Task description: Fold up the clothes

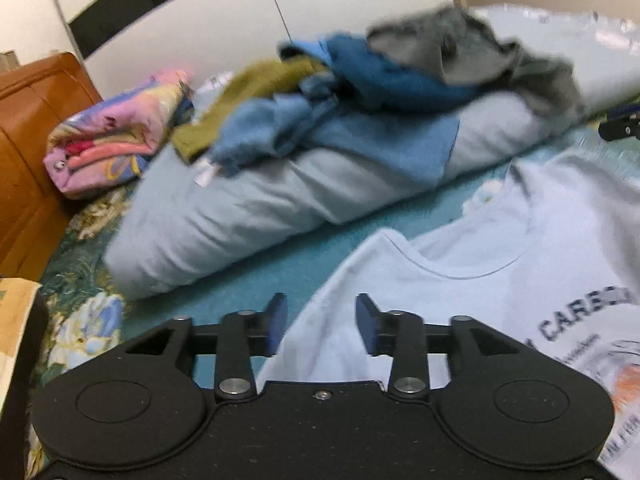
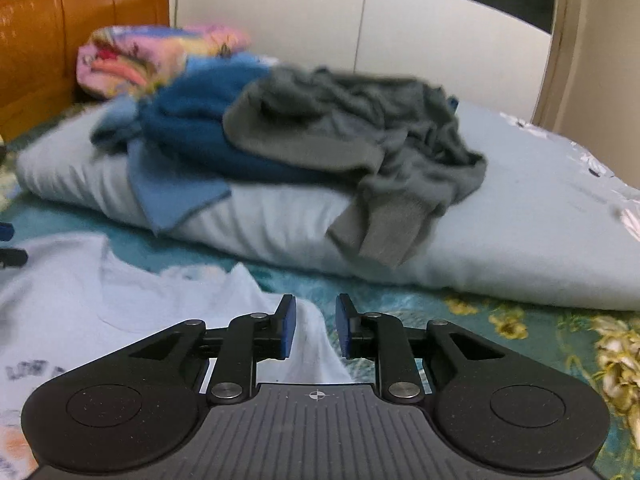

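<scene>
A pale blue T-shirt (image 1: 480, 248) with dark lettering lies spread flat on the bed, collar toward the pile. My left gripper (image 1: 322, 306) hovers over its left shoulder edge with its blue pads well apart and nothing pinched. My right gripper (image 2: 316, 304) hangs over the shirt's (image 2: 80, 300) other shoulder; its pads stand a narrow gap apart, the cloth lying below them, not gripped. Behind, a heap of unfolded clothes rests on a folded quilt: a grey garment (image 2: 360, 128), dark blue ones (image 2: 192, 128) and an olive one (image 1: 248, 88).
The folded pale blue quilt (image 1: 240, 216) crosses the bed behind the shirt. A floral pink bundle (image 1: 116, 136) lies by the orange wooden headboard (image 1: 32, 120). White wardrobe doors (image 2: 280, 20) stand beyond. The teal flowered bedsheet (image 2: 540, 332) shows around the shirt.
</scene>
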The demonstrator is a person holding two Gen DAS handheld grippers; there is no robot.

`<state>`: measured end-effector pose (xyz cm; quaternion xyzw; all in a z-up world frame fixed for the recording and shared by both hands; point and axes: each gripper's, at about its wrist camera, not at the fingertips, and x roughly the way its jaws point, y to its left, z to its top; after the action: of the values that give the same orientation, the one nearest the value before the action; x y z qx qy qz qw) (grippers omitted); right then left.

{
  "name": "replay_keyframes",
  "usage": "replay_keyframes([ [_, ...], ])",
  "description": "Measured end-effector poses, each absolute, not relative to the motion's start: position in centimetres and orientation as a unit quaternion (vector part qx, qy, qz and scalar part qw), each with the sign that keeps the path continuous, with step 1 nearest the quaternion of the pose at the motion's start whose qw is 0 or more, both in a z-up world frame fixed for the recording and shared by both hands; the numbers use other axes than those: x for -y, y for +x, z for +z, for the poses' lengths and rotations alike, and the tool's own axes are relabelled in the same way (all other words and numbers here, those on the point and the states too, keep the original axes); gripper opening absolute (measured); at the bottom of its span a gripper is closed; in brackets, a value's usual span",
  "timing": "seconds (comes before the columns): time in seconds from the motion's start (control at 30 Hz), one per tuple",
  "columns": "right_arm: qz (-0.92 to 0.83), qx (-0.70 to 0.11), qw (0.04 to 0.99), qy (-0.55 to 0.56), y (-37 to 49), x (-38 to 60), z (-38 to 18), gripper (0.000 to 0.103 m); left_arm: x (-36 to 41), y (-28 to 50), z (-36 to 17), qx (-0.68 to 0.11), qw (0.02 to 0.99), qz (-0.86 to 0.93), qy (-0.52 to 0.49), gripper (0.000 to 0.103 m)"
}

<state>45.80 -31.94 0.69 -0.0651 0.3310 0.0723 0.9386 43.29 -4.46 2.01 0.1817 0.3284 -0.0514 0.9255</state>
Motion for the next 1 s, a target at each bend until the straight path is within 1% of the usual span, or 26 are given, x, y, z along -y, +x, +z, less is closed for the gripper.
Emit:
replay_keyframes([
  [0.03, 0.073, -0.325, 0.941, -0.061, 44.9, 32.3, 1.6, 0.026, 3.8, 41.9, 2.9, -0.323, 0.930, -0.048, 0.168, 0.045],
  [0.07, 0.072, -0.316, 0.944, -0.055, 43.6, 32.7, 2.5, 0.030, 3.2, 40.6, 3.6, -0.318, 0.935, -0.042, 0.151, 0.048],
  [0.1, 0.072, -0.308, 0.947, -0.049, 42.2, 33.2, 3.4, 0.030, 2.4, 38.8, 4.4, -0.316, 0.940, -0.038, 0.127, 0.052],
  [0.17, 0.078, -0.299, 0.950, -0.035, 38.6, 34.1, 4.9, 0.031, 0.9, 34.9, 5.7, -0.318, 0.944, -0.042, 0.077, 0.055],
  [0.23, 0.087, -0.299, 0.950, -0.029, 34.5, 34.7, 5.7, 0.035, -0.8, 30.5, 6.4, -0.316, 0.946, -0.057, 0.029, 0.059],
  [0.27, 0.094, -0.302, 0.948, -0.027, 32.2, 34.9, 5.9, 0.038, -1.6, 28.1, 6.4, -0.313, 0.948, -0.062, 0.006, 0.063],
  [0.3, 0.101, -0.307, 0.946, -0.026, 29.9, 35.1, 6.0, 0.039, -2.3, 25.9, 6.5, -0.309, 0.949, -0.066, -0.013, 0.066],
  [0.4, 0.119, -0.327, 0.937, -0.020, 22.4, 35.7, 5.3, 0.040, -4.0, 18.9, 5.6, -0.313, 0.945, -0.083, -0.043, 0.069],
  [0.5, 0.127, -0.361, 0.924, -0.010, 16.7, 36.1, 3.7, 0.041, -4.4, 13.5, 3.6, -0.344, 0.932, -0.091, -0.063, 0.069],
  [0.57, 0.129, -0.387, 0.913, 0.002, 13.4, 36.3, 2.4, 0.041, -4.5, 10.9, 1.9, -0.369, 0.920, -0.094, -0.090, 0.069],
  [0.7, 0.104, -0.432, 0.892, 0.086, 9.5, 37.5, -1.2, 0.041, -3.7, 7.8, -1.0, -0.405, 0.901, -0.092, -0.123, 0.069],
  [0.83, 0.096, -0.432, 0.883, 0.159, 8.2, 37.7, -2.7, 0.041, -2.5, 7.6, -2.3, -0.423, 0.894, -0.087, -0.124, 0.069],
  [0.93, 0.093, -0.429, 0.882, 0.172, 8.2, 37.0, -2.9, 0.041, -1.9, 7.6, -2.5, -0.425, 0.893, -0.082, -0.122, 0.069],
  [0.97, 0.095, -0.429, 0.882, 0.173, 8.3, 36.6, -3.0, 0.038, -1.6, 7.6, -2.5, -0.425, 0.893, -0.089, -0.122, 0.067],
  [1.0, 0.099, -0.429, 0.881, 0.172, 8.2, 36.1, -3.1, 0.024, -1.4, 7.5, -2.5, -0.425, 0.891, -0.095, -0.125, 0.066],
])
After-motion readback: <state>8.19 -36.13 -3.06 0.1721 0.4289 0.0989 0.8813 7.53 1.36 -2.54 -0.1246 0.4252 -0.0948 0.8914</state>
